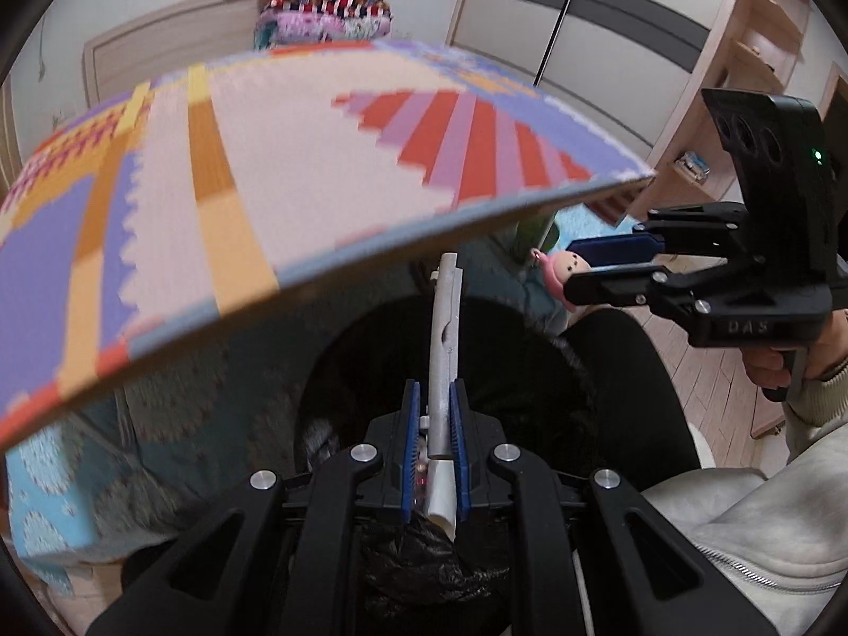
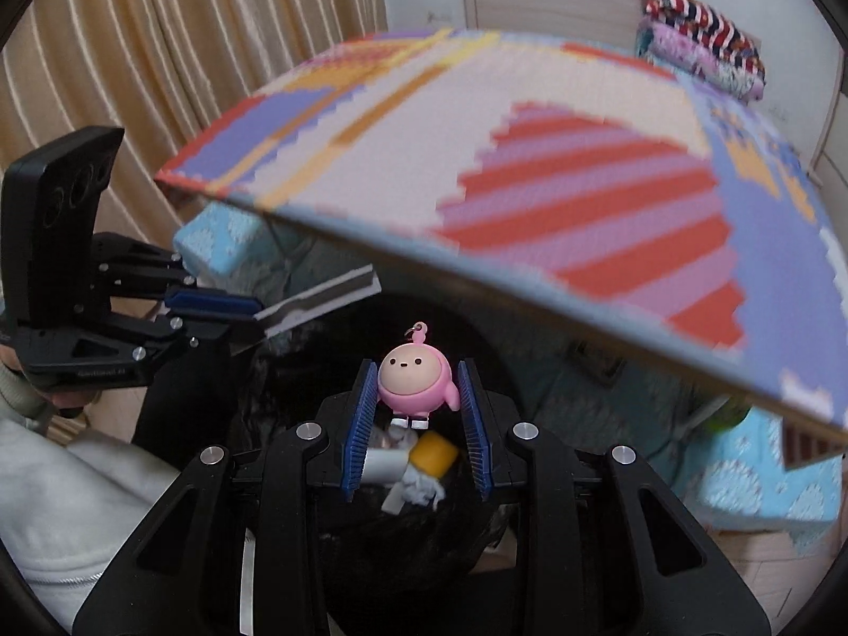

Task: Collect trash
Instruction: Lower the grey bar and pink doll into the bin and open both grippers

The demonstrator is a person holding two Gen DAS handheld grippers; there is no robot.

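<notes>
My left gripper (image 1: 435,397) is shut on a long grey-white plastic strip (image 1: 444,350) and holds it over a black-lined trash bin (image 1: 609,371). It also shows in the right wrist view (image 2: 249,312) with the strip (image 2: 318,299) sticking out. My right gripper (image 2: 418,381) is shut on a pink round toy keychain (image 2: 416,379) above the bin (image 2: 297,381), where a yellow piece (image 2: 433,453) and white scraps (image 2: 421,485) lie. The right gripper also shows in the left wrist view (image 1: 588,265) holding the toy (image 1: 562,270).
A bed with a colourful patterned mat (image 1: 318,159) overhangs the bin; its edge is close above both grippers. Folded blankets (image 1: 323,10) lie at the far end. Beige curtains (image 2: 159,53) hang on the left, a wardrobe (image 1: 583,16) and shelves (image 1: 752,53) on the right.
</notes>
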